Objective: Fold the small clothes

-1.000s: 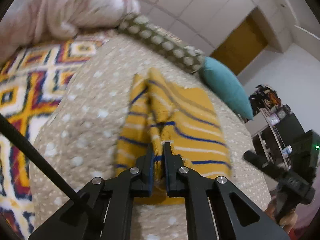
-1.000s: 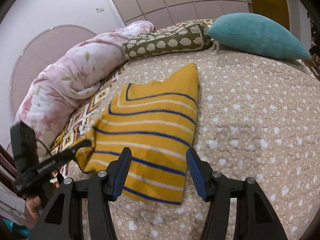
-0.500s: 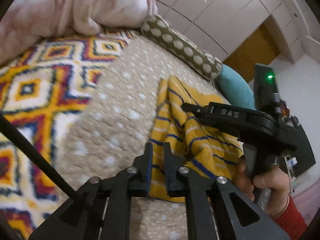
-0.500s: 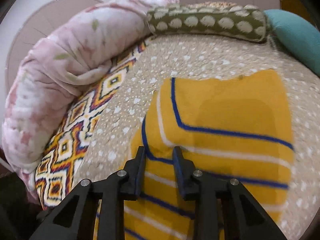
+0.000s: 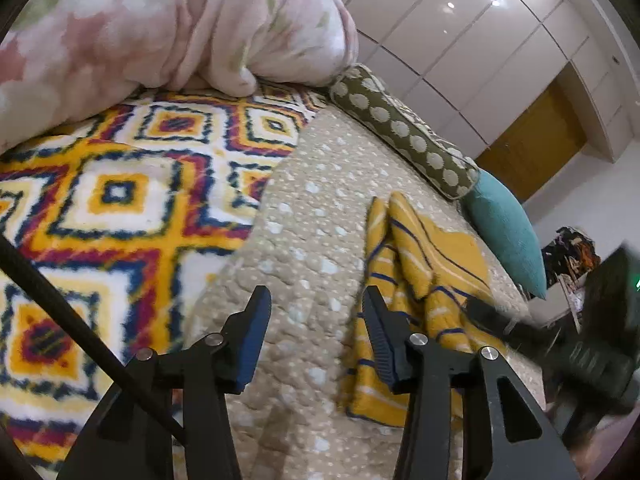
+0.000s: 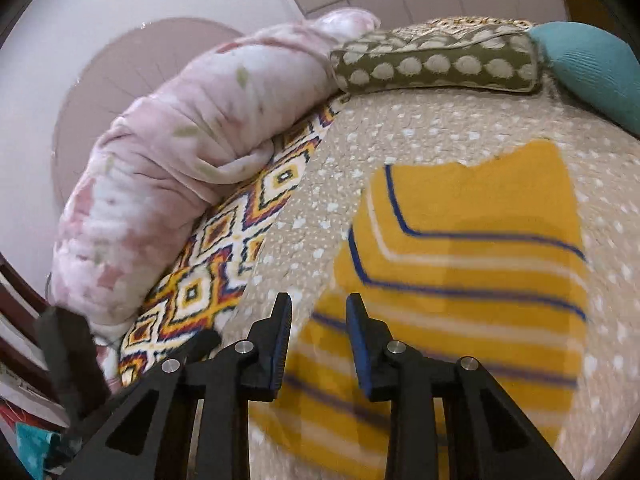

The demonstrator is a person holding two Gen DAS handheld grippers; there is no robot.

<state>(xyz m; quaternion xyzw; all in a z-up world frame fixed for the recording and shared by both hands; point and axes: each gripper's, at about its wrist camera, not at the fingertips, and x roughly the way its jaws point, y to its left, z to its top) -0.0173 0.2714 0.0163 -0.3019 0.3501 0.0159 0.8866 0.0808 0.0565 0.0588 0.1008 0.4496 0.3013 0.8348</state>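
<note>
Released by opening left jaws, unlabelled yellow garment (image 5: 416,280).

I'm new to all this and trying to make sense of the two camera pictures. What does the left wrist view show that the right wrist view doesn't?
Only the left wrist view shows the wooden door, the white cupboard fronts and the left tongs, opening, with only bedcover between them. Only the right wrist view shows the rounded headboard and the right tongs, with nothing pressed between their pads. Both show the yellow striped garment, the beige dotted bedcover, the pink floral quilt, the patterned blanket, the olive bolster and the teal cushion.
</note>
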